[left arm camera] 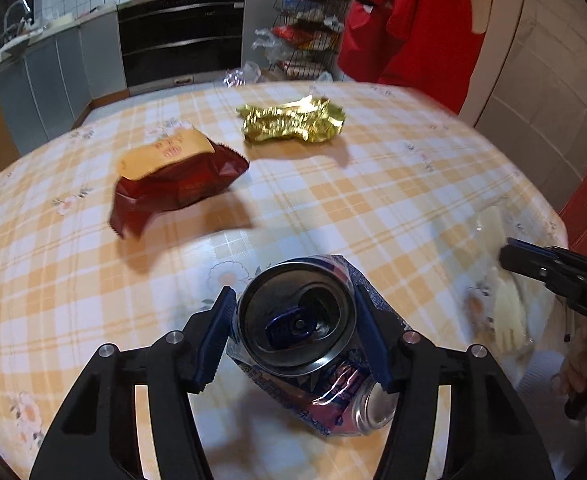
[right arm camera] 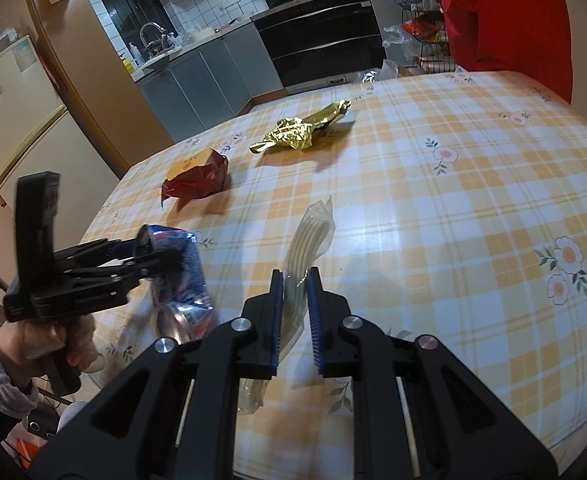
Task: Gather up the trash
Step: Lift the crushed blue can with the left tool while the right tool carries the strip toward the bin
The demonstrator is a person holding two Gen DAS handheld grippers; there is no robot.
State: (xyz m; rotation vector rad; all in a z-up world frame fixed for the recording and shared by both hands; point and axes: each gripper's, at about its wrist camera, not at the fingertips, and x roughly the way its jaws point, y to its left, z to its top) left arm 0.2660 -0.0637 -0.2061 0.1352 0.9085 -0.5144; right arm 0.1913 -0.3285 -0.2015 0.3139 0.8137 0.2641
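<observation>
In the left wrist view, the left gripper (left arm camera: 293, 334) has its 2 blue-padded fingers (left arm camera: 213, 344) against the sides of a crushed blue, red and silver aluminium drink can (left arm camera: 297, 320) near the table's near edge; its open top faces the camera, the pull tab is bent inward, and nothing can be made out inside. The table (left arm camera: 413, 184) wears a yellow-and-white plaid cloth with small flowers. Toward the left edge lies a dark red crinkled snack bag with a tan label (left arm camera: 173, 176), and toward the far edge a crumpled gold foil wrapper (left arm camera: 293, 122); what either holds cannot be seen. At the right edge the right gripper (left arm camera: 533, 268) enters, cut off by the frame, over a blurred clear plastic sleeve of pale disposable forks (left arm camera: 507, 312). In the right wrist view, the right gripper (right arm camera: 295, 312) is clamped on that sleeve (right arm camera: 311, 236), the cream forks inside showing through the film while its lower end is hidden under the fingers. The left gripper (right arm camera: 155, 256), held by a hand (right arm camera: 53, 340) in a grey knit sleeve, grips the can (right arm camera: 183, 276) at the table's left edge, blurred. The red bag (right arm camera: 197, 178) and gold wrapper (right arm camera: 297, 132) lie farther back toward the far left corner.
</observation>
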